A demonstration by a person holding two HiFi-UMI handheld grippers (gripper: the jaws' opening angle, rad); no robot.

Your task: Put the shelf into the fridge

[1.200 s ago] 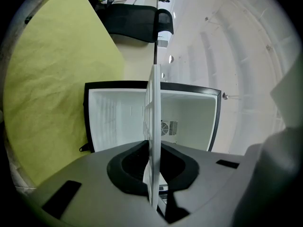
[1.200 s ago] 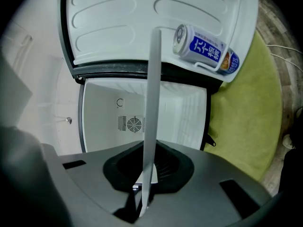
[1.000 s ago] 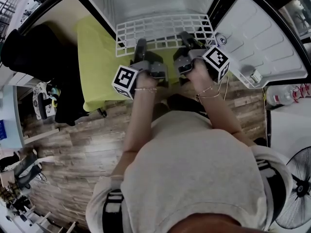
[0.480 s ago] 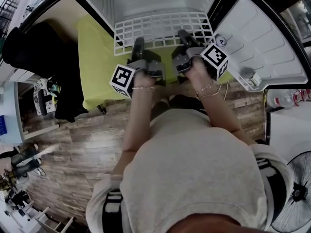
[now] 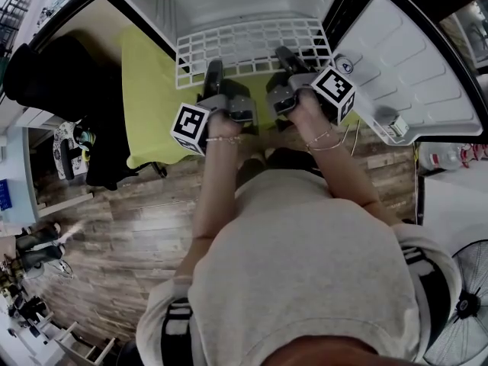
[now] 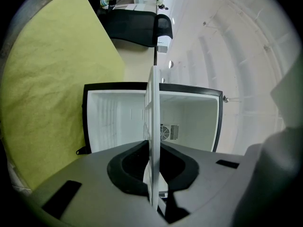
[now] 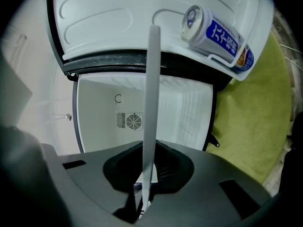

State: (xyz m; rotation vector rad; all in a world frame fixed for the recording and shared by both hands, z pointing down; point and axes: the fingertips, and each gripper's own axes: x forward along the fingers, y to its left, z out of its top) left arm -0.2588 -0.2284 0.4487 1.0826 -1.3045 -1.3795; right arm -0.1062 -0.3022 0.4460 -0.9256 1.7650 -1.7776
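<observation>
A white wire shelf [image 5: 252, 46] lies level, its far part inside the open white fridge [image 5: 229, 2]. My left gripper [image 5: 212, 70] is shut on the shelf's near edge at the left, and my right gripper [image 5: 284, 56] is shut on that edge at the right. In the left gripper view the shelf [image 6: 153, 126] shows edge-on as a thin upright strip clamped in my left gripper [image 6: 152, 174], with the fridge's cavity [image 6: 118, 122] behind. The right gripper view shows the same strip [image 7: 150, 103] clamped in my right gripper [image 7: 144, 176], before the fan grille [image 7: 133, 121].
The fridge door [image 5: 415, 59] stands open to the right, and a blue and white can [image 7: 215, 34] lies in its rack. A yellow-green cloth [image 5: 149, 90] covers the surface left of the fridge. Further left is a black chair [image 5: 53, 75]. A fan [image 5: 465, 303] stands low right on the wood floor.
Both grippers and the shelf have moved a little forward, further into the fridge opening. Both grips are unchanged.
</observation>
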